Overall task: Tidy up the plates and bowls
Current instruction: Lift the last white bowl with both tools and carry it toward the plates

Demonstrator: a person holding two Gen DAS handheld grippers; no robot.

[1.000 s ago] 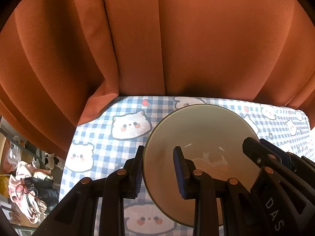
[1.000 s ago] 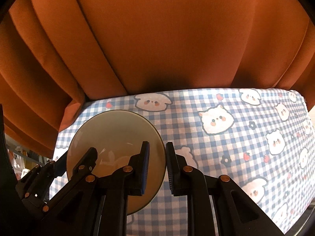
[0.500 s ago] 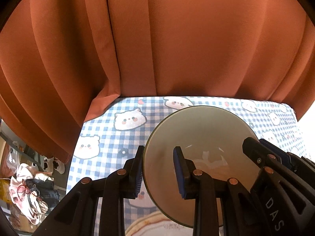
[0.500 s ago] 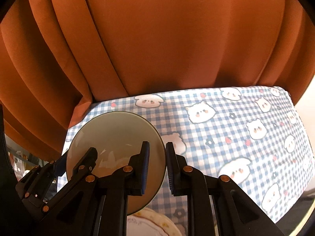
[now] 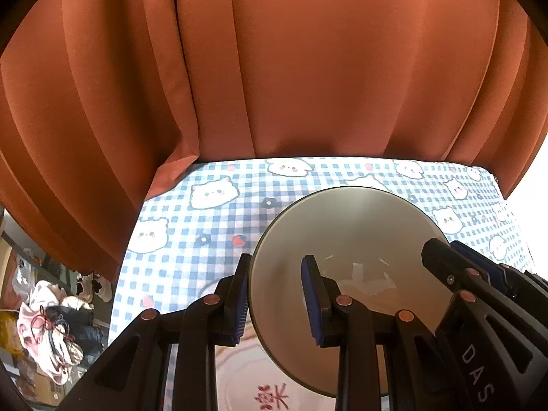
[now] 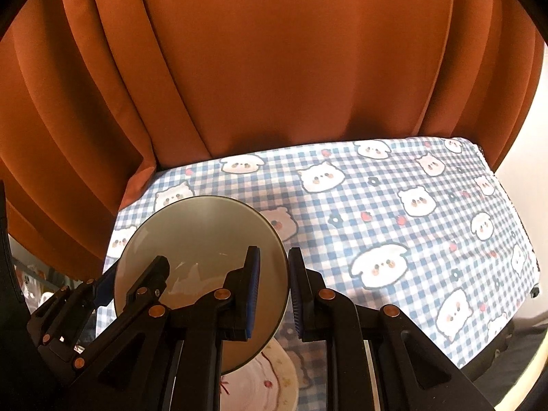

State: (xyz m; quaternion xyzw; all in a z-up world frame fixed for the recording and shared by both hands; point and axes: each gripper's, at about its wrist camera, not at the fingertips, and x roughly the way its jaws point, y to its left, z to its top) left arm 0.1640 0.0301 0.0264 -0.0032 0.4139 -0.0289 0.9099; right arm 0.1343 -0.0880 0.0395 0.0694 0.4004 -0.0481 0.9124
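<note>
Both grippers are holding one beige bowl above the table.

The left gripper [image 5: 275, 296] and right gripper [image 6: 274, 293] are each clamping narrowly on opposite rims of the bowl [image 5: 346, 239], hovering over a patterned plate [image 6: 263, 383] on the checked tablecloth [image 6: 394, 226].

The bowl [image 5: 346, 239] looks like glazed ceramic, smooth, its beige inside glossy with white glints; the plate [image 6: 263, 383] beneath it is glossy white ceramic with red printed marks; the tablecloth [image 6: 394, 212] is matt woven cloth in a blue check; the curtain [image 5: 308, 68] is heavy, soft-looking rust cloth; the gripper fingers [image 5: 322, 304] are matt black plastic with ribbed blue pads and coppery rivets.
</note>
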